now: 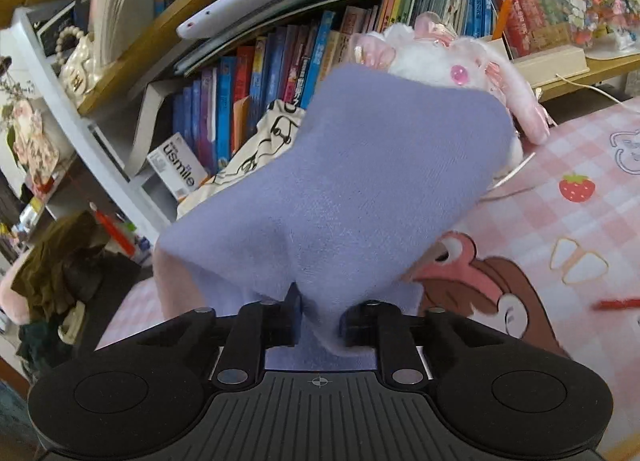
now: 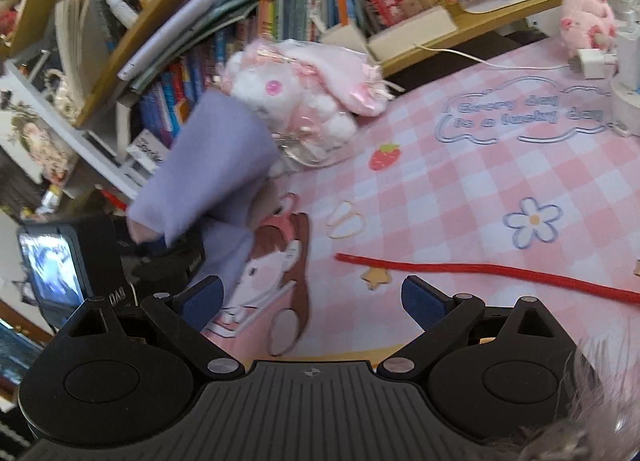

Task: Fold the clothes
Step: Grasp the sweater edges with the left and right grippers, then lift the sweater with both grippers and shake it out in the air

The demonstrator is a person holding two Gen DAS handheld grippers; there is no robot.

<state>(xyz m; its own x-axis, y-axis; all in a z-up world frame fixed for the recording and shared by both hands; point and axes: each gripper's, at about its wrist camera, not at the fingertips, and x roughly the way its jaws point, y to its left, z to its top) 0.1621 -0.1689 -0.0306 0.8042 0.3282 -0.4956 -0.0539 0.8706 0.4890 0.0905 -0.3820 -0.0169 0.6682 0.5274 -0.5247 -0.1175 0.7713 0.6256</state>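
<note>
A home study corner or bedroom. Crowded bookshelves (image 1: 256,73) stand behind a desk (image 2: 460,189) with a pink checked cartoon mat. Plush toys (image 2: 304,93) sit on it.

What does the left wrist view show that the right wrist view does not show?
Only the left wrist view shows the left gripper from behind, shut on the lilac cloth, and the white usmile box on the shelf.

Only the right wrist view shows the right gripper, open and empty, the blue-edged flower print, the white charger plug and the small screen.

Both show the cloth, the white and pink plush rabbit, the strawberry print, the red cord and the books.
</note>
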